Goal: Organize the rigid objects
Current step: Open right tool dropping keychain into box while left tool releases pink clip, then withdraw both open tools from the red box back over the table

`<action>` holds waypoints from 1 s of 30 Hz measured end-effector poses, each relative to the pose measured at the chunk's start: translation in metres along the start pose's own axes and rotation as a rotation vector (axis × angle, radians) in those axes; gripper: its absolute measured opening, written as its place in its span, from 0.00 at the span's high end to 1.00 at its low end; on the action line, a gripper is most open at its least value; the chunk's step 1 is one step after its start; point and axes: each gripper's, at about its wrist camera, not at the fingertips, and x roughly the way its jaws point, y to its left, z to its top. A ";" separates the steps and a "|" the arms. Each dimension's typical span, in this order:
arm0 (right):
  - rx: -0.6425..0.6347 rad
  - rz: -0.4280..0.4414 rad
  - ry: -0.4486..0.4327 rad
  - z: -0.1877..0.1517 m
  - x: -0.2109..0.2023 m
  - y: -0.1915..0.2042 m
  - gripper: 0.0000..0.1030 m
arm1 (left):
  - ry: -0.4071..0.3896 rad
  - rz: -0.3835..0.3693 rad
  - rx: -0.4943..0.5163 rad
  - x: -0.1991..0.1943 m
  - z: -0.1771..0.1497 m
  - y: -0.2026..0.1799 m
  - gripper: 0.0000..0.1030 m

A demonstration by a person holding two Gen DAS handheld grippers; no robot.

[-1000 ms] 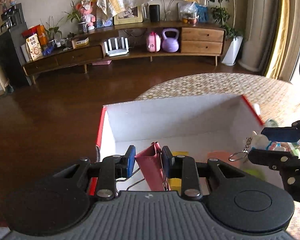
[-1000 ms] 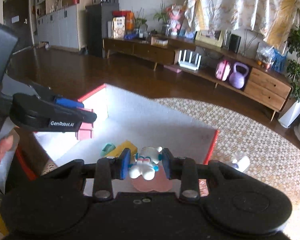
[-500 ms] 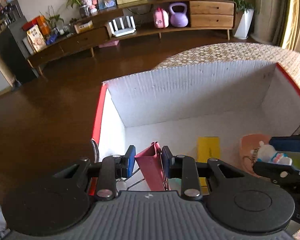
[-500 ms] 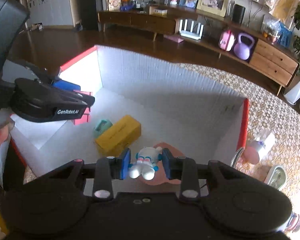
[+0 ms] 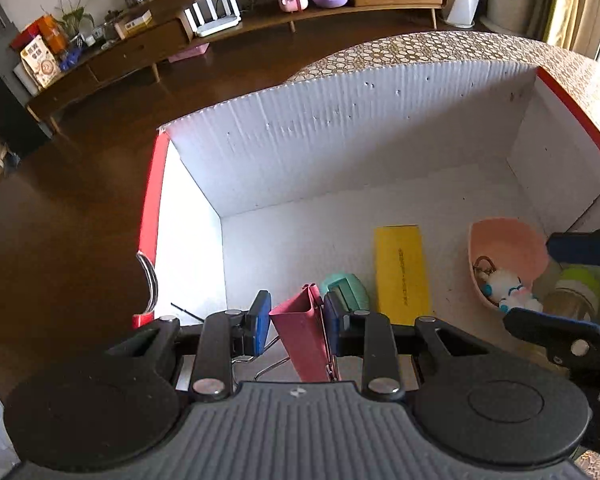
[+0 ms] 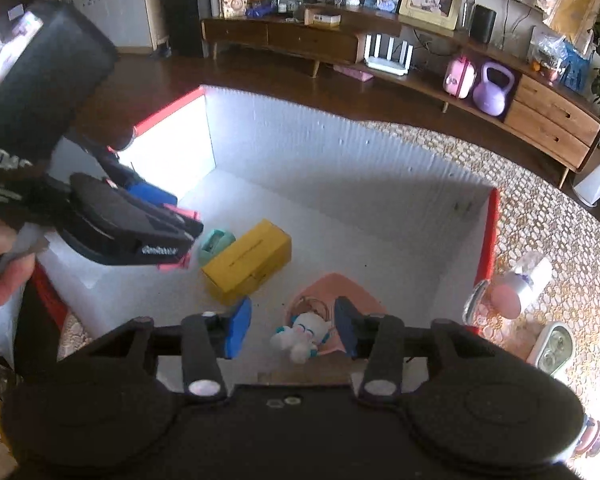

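Note:
My left gripper [image 5: 296, 320] is shut on a pink-red binder clip [image 5: 304, 336] and hangs low inside the white box [image 5: 340, 140] at its left end. The right wrist view shows this left gripper [image 6: 180, 220] at the left with the clip [image 6: 172, 265] in it. My right gripper [image 6: 291, 328] has its jaws opening, with both pads clear of the white plush keychain toy [image 6: 300, 336]. The toy [image 5: 508, 292] lies in a pink bowl [image 5: 508, 248] on the box floor, between the fingers of the right gripper [image 5: 568, 290].
A yellow carton [image 6: 248, 260] and a teal item [image 6: 216, 242] lie on the box floor [image 6: 340, 240]. Outside the red-edged right wall, a pink-capped bottle [image 6: 512, 284] and a small white case [image 6: 552, 344] rest on the patterned tablecloth [image 6: 540, 208]. A green-lidded jar [image 5: 576, 288] is nearby.
The right jaws have spread and the plush toy has dropped from them into the pink bowl. Both grippers have sunk lower into the box. The left still grips the clip.

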 end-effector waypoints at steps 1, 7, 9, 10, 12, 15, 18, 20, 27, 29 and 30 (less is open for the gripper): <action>0.002 0.002 -0.007 0.000 -0.004 -0.001 0.50 | -0.004 -0.002 -0.009 -0.002 -0.001 0.001 0.73; 0.015 0.012 -0.042 -0.001 -0.022 -0.004 0.47 | -0.021 -0.015 -0.037 -0.013 -0.002 0.002 0.73; 0.014 0.010 -0.050 -0.002 -0.027 -0.004 0.46 | -0.026 -0.022 -0.048 -0.017 -0.002 0.002 0.72; 0.015 0.010 -0.056 -0.003 -0.030 -0.005 0.46 | -0.027 -0.024 -0.052 -0.018 -0.004 0.001 0.72; 0.021 0.015 -0.066 -0.003 -0.037 -0.006 0.46 | -0.037 -0.026 -0.053 -0.022 -0.005 -0.001 0.72; 0.028 0.024 -0.086 -0.005 -0.048 -0.007 0.44 | -0.051 -0.027 -0.054 -0.028 -0.009 -0.005 0.72; 0.028 0.024 -0.104 -0.009 -0.061 -0.008 0.43 | -0.069 -0.023 -0.057 -0.038 -0.012 -0.010 0.72; 0.027 0.023 -0.115 -0.011 -0.068 -0.007 0.43 | -0.087 -0.025 -0.057 -0.047 -0.015 -0.012 0.72; 0.053 0.032 -0.175 -0.020 -0.103 -0.011 0.42 | -0.157 -0.032 -0.046 -0.081 -0.017 -0.022 0.72; 0.060 0.034 -0.189 -0.023 -0.112 -0.013 0.40 | -0.178 -0.041 -0.041 -0.092 -0.018 -0.028 0.72; 0.064 0.035 -0.197 -0.025 -0.117 -0.014 0.39 | -0.187 -0.044 -0.037 -0.096 -0.018 -0.030 0.72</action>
